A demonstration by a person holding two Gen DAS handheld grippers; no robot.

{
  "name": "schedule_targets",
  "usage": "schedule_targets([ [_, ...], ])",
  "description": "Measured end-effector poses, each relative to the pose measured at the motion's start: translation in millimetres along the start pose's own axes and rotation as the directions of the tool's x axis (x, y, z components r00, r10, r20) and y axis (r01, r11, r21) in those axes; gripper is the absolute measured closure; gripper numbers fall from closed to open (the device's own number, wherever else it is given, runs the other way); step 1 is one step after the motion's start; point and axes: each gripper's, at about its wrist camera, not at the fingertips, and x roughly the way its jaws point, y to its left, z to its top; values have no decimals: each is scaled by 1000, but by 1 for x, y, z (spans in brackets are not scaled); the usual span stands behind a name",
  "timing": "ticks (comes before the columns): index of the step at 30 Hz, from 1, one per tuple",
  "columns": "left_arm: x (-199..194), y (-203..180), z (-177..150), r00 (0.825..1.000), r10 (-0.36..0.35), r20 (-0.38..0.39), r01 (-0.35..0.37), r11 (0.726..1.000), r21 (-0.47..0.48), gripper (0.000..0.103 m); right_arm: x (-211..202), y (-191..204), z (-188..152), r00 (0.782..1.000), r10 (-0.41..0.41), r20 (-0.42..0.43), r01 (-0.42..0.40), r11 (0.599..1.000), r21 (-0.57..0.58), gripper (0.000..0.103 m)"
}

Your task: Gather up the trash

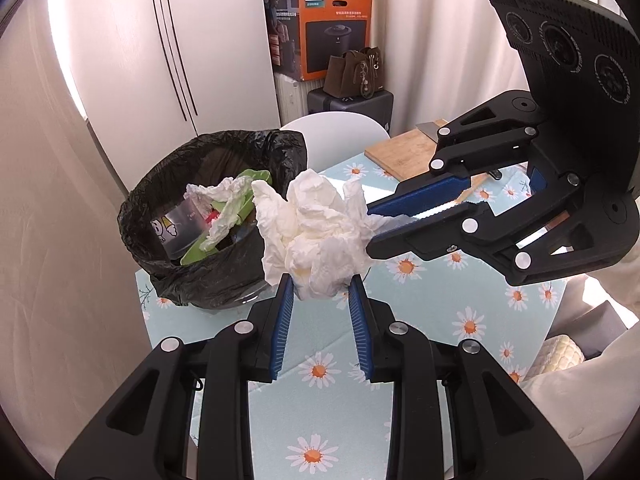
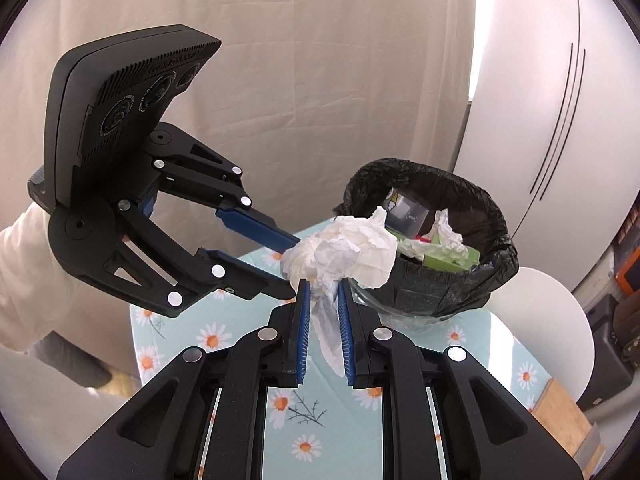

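Both grippers clamp one crumpled tissue wad [image 1: 316,228]: left gripper [image 1: 322,292] from below, right gripper [image 2: 323,296] from the side. Wad hangs above daisy tablecloth [image 1: 432,312], beside black-lined bin [image 1: 208,216].

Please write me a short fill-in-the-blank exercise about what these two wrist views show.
1. Both grippers, left and right, grip one wad of crumpled white ____.
2. The bin is lined with a ____ bag.
3. The tablecloth is printed with ____.
4. The wooden cutting board lies on the ____.

Missing words: tissue; black; daisies; table
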Motion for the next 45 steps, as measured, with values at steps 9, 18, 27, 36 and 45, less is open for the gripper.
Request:
schedule_targets([
  [9,3,35,50,998,21,62,-24,998,54,74,5,-36,42,996,-78,54,78,997,-11,90],
  [18,53,84,76,997,-21,77,15,997,80,69,54,-87,66,991,-130,22,129,990,50,87],
  [27,87,117,53,990,33,136,-21,996,-87,6,80,-137,34,969,-239,59,212,932,294,20],
  [36,68,118,38,971,181,159,-135,955,-265,6,67,-132,9,966,-259,21,242,925,292,15],
  [45,41,78,-1,959,265,98,-218,914,-341,6,39,-100,-29,967,-256,15,241,927,288,10],
])
